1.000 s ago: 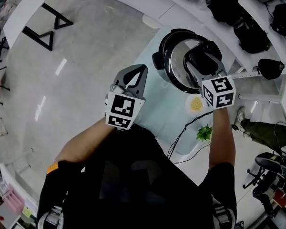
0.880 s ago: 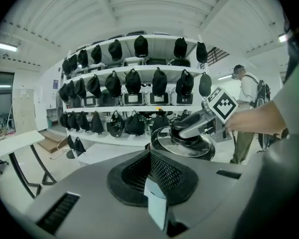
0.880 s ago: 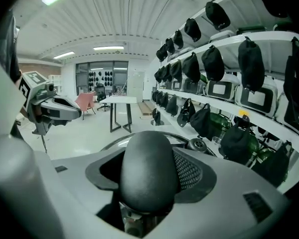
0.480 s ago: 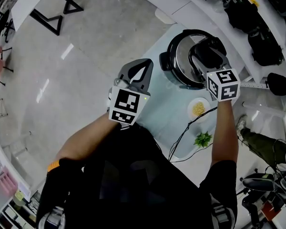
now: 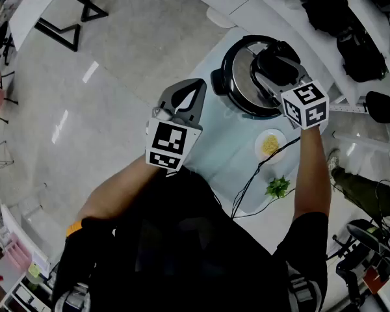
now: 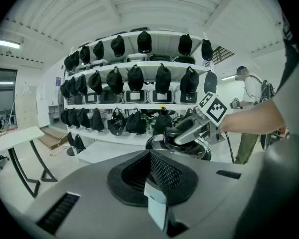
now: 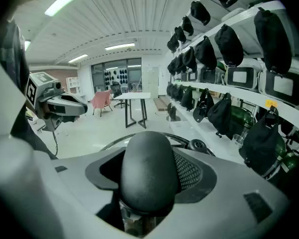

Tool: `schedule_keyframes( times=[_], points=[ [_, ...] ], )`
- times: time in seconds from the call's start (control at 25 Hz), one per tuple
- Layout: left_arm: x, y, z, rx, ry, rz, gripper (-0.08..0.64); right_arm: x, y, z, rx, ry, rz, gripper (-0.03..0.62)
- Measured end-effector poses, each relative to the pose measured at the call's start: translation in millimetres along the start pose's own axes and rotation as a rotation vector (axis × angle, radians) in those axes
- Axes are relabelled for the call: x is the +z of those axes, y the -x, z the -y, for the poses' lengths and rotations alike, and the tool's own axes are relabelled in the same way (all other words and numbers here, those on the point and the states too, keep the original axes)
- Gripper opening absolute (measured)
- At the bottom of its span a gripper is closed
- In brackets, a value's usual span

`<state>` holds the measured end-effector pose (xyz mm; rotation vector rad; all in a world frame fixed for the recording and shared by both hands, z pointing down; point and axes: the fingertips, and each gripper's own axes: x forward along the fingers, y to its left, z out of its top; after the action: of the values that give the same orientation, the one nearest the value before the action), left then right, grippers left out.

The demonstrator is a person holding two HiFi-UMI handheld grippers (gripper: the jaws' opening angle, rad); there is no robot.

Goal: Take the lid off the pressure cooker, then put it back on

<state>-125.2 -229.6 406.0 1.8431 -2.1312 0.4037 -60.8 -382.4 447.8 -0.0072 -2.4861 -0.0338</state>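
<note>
right gripper (image 5: 273, 74) clamped on black handle (image 7: 149, 171) of lid (image 5: 242, 77), lid seated on pressure cooker (image 5: 229, 95) by far corner of table (image 5: 224, 155), open floor past near edge, left gripper (image 5: 190, 91) closed, empty, over that edge, both placed as half a second before

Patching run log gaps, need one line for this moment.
right claw: shut on lid handle | left claw: shut, empty, clear of cooker | lid: on pressure cooker

Bright even light, fisheye-warped dark corners.
</note>
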Motion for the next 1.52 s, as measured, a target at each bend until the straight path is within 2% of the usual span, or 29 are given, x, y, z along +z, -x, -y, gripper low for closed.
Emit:
schedule_keyframes(
  times=[0.2, 0.32, 1.12, 1.28, 1.52],
  points=[
    [-1.5, -3.4, 2.8, -0.013, -0.001, -0.001, 0.006, -0.7, 0.6, 0.5, 0.015, 0.014, -0.005, 0.293],
    [-2.4, -5.2, 4.1, -0.018, 0.001, -0.002, 0.006, -1.4, -1.2, 1.5, -0.011, 0.003, -0.025, 0.291],
    [2.8, 7.8, 4.2, -0.040, 0.016, 0.026, 0.006, -8.8, -0.2, 14.2, -0.446, -0.303, -0.088, 0.291],
    [1.8, 7.3, 2.7, -0.043, 0.019, 0.026, 0.006, -9.9, -1.5, 18.4, -0.476, -0.339, -0.081, 0.291],
    [-0.1, 5.6, 1.0, -0.048, 0.021, 0.024, 0.006, -10.4, -1.5, 20.2, -0.490, -0.353, -0.019, 0.291]
  ],
)
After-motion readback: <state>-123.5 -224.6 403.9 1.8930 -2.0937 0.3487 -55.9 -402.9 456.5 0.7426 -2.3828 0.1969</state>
